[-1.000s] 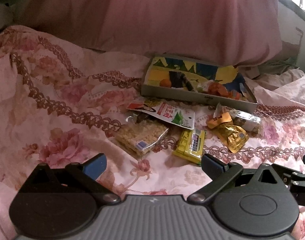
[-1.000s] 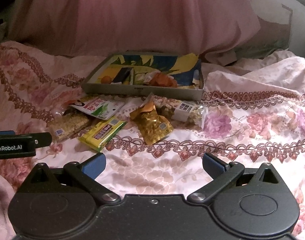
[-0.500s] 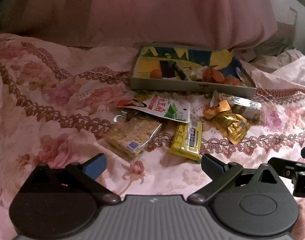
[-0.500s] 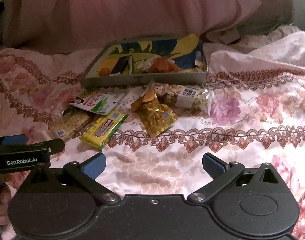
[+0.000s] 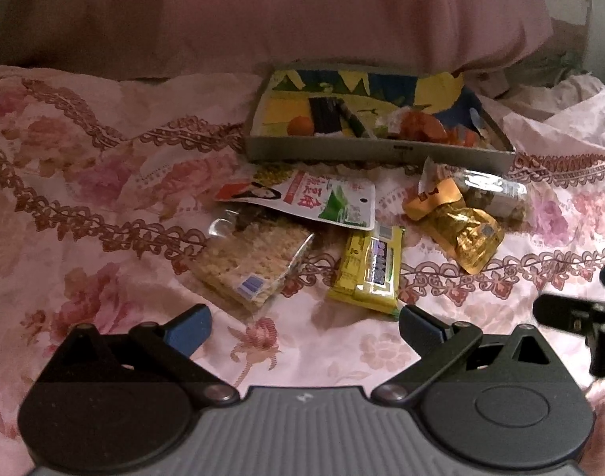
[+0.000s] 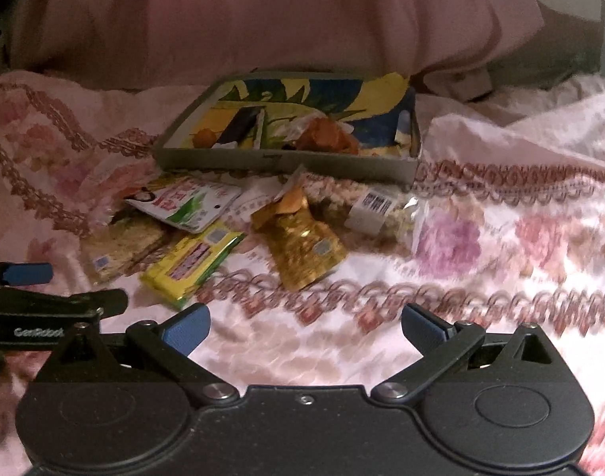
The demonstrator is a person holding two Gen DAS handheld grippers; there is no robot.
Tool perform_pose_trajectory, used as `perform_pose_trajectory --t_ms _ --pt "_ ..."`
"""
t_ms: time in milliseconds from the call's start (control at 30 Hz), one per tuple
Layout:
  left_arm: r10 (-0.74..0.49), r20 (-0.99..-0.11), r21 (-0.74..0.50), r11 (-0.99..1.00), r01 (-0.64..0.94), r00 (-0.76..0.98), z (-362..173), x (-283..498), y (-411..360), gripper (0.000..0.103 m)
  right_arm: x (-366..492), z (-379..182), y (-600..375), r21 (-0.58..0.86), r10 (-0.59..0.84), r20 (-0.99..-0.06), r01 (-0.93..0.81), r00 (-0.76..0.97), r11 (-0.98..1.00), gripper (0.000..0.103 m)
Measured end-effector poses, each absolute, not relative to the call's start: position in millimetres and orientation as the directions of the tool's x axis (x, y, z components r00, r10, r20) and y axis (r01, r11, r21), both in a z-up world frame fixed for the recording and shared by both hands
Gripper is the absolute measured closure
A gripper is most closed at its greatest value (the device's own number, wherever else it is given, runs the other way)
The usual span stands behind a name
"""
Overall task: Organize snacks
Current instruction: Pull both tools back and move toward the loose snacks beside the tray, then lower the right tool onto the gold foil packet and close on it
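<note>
Left gripper (image 5: 304,323) and right gripper (image 6: 304,323) both spread wide, empty, above the floral bedspread (image 5: 104,198). Just ahead: yellow snack bar (image 5: 369,269), rice-cracker pack (image 5: 254,261), gold pouch (image 5: 467,236), overlapping loosely. Beyond them, the tray (image 5: 373,152), partly filled. Risk: slick wrappers slip or quilt fabric gets pinched.

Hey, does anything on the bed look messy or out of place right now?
Yes. Five snack packets lie loose on the floral bedspread in front of the tray, overlapping at odd angles: the white pouch covers one end of the rice cracker pack.
</note>
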State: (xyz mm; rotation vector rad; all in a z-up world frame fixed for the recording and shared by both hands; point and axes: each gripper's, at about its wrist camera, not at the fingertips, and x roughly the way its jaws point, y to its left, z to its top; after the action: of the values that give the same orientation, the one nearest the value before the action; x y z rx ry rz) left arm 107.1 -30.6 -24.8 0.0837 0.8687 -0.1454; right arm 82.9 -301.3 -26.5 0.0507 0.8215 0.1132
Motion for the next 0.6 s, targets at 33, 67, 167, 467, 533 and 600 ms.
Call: perform_pose_trajectory --t_ms 33,67,167,467,533,600 --pt "-0.094 -0.771 0.013 0.986 0.163 0.63 -25.8 109.5 -31.2 0.0 86.5 -26.8 -301.9 0.077 0.115 -0.727 -0.086 0.677 0.993 0.001" --pt "-0.097 -0.776 0.01 0.986 0.166 0.623 -26.7 111.6 -31.5 0.0 91.2 -27.2 -303.2 0.064 0.11 -0.727 -0.093 0.678 0.994 0.001" --pt "-0.111 -0.794 -0.003 0.984 0.179 0.597 -29.5 119.8 -31.4 0.0 105.2 -31.1 -307.4 0.05 0.121 -0.723 -0.123 0.68 0.991 0.001" --pt "-0.17 -0.836 -0.007 0.954 0.299 0.522 -38.2 149.1 -35.9 0.0 143.8 -51.2 -314.7 0.131 0.224 -0.749 -0.192 0.623 0.973 0.001" --pt "-0.168 -0.827 0.018 0.946 0.325 0.536 -37.9 156.3 -39.3 0.0 149.9 -53.0 -314.2 0.141 0.235 -0.749 -0.197 0.619 0.97 0.001" --pt "-0.188 -0.816 0.021 0.936 0.352 0.547 -37.1 163.0 -43.0 0.0 156.8 -53.8 -313.7 0.142 0.236 -0.755 -0.198 0.612 0.97 0.001"
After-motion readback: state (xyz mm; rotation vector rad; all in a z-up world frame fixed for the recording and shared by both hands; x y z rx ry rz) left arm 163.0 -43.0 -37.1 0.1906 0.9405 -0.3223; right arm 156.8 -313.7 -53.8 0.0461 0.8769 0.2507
